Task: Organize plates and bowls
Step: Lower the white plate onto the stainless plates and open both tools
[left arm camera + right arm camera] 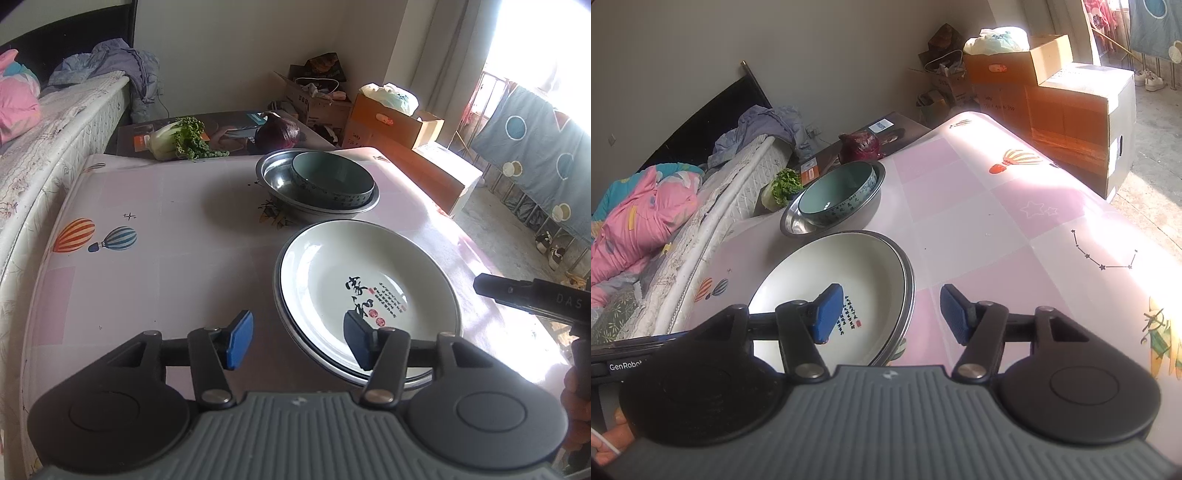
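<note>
A white plate with black calligraphy (365,280) lies on top of a metal plate on the table; it also shows in the right wrist view (827,280). Farther back a green ceramic bowl (332,179) sits inside a metal basin (273,173); both show in the right wrist view, the bowl (838,195) and the basin (792,221). My left gripper (295,341) is open and empty at the plate's near left rim. My right gripper (892,314) is open and empty, straddling the plate's right rim.
The table (166,229) has a pink cloth with balloon prints. A bok choy (177,138) and a red cabbage (277,131) lie beyond its far edge. A bed (55,122) runs along the left. Cardboard boxes (1082,122) stand at the right.
</note>
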`<state>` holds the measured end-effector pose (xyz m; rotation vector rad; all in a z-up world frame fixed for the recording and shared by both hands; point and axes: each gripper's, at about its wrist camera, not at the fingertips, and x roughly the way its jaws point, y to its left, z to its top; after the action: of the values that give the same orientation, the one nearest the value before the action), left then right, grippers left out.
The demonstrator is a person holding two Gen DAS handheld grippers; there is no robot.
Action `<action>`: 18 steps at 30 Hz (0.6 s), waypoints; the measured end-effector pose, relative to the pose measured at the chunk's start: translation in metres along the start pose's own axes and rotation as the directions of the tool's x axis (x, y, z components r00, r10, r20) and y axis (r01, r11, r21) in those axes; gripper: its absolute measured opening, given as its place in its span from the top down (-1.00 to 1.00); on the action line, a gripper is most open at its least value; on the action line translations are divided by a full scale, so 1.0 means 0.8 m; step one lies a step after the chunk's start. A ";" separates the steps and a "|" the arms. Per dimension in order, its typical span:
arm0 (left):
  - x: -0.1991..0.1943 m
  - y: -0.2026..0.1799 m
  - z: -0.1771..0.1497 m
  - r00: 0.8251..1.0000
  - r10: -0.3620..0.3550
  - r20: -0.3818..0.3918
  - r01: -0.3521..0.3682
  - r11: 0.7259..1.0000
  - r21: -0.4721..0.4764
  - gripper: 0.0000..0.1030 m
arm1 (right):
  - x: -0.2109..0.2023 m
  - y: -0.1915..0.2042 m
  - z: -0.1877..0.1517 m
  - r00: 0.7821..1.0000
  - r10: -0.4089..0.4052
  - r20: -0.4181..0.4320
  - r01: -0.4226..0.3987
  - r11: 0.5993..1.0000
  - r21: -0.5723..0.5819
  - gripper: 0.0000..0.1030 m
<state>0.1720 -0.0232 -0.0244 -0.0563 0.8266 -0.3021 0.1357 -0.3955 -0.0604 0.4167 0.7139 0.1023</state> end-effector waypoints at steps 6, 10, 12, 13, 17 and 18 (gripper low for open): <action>-0.015 -0.002 -0.001 1.000 0.022 0.020 -0.022 1.000 0.018 -0.26 | -0.018 0.009 -0.005 1.000 -0.012 0.007 0.013 0.999 -0.047 -0.42; -0.023 -0.003 -0.003 0.999 0.028 0.020 -0.029 0.999 0.020 -0.28 | -0.029 0.016 -0.007 1.000 -0.011 0.012 0.012 0.998 -0.068 -0.45; -0.028 -0.003 -0.004 0.999 0.033 0.023 -0.034 0.999 0.022 -0.29 | -0.035 0.019 -0.006 1.000 -0.008 0.016 0.009 0.997 -0.076 -0.47; -0.030 -0.003 -0.004 0.999 0.036 0.025 -0.037 0.999 0.023 -0.31 | -0.038 0.021 -0.006 1.000 -0.006 0.019 0.007 0.997 -0.079 -0.47; -0.040 -0.004 -0.004 0.998 0.045 0.034 -0.046 0.998 0.030 -0.37 | -0.048 0.027 -0.005 1.000 0.003 0.025 -0.001 0.995 -0.095 -0.49; -0.042 -0.004 -0.003 0.998 0.047 0.037 -0.049 0.998 0.033 -0.40 | -0.050 0.030 -0.004 1.000 0.005 0.026 -0.002 0.995 -0.101 -0.49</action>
<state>0.1479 -0.0165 -0.0016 -0.0099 0.7851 -0.2691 0.1045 -0.3822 -0.0282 0.3225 0.6793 0.1355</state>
